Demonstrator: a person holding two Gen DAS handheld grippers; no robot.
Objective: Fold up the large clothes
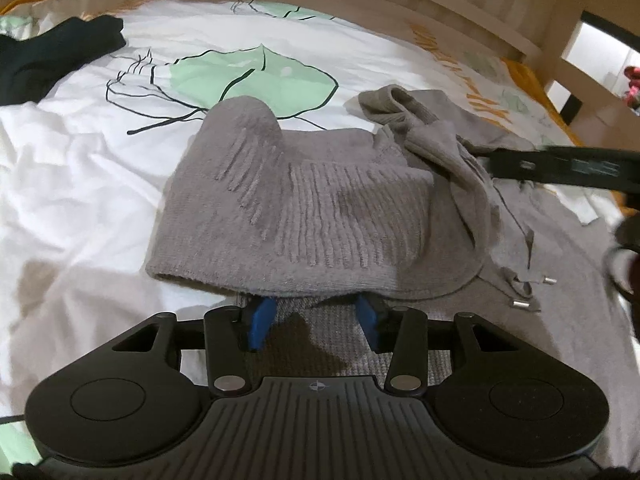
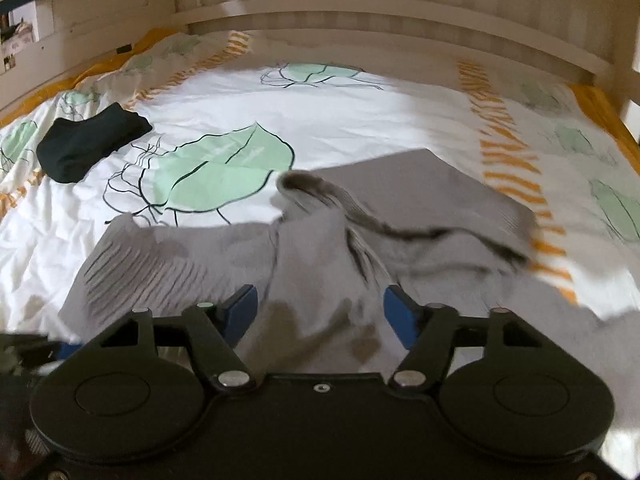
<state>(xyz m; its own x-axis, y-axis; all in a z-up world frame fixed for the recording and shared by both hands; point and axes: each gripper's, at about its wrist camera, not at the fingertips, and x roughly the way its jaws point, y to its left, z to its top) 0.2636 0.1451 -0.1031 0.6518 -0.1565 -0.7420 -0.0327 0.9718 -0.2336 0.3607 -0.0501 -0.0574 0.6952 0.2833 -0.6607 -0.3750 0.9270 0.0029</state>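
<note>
A grey knitted hoodie [image 1: 320,208] lies on the bed, its ribbed hem folded over and a sleeve with ribbed cuff [image 1: 396,104] bunched on top at the right. Drawstrings with metal tips [image 1: 524,300] trail at the right. My left gripper [image 1: 314,316] is open; its blue fingers [image 1: 262,322] reach under the folded hem edge, tips hidden by cloth. In the right wrist view the hoodie [image 2: 320,248] is blurred, a sleeve [image 2: 400,216] draped across it. My right gripper [image 2: 320,312] is open, blue fingers [image 2: 400,316] wide apart above the cloth, holding nothing.
The bed has a white cover with green leaf prints [image 1: 248,76] and orange stripes [image 2: 508,152]. A dark folded garment [image 2: 88,140] lies at the far left, also in the left wrist view [image 1: 52,56]. A wooden bed frame [image 2: 360,8] runs along the back. The right gripper's body [image 1: 560,168] shows at the right.
</note>
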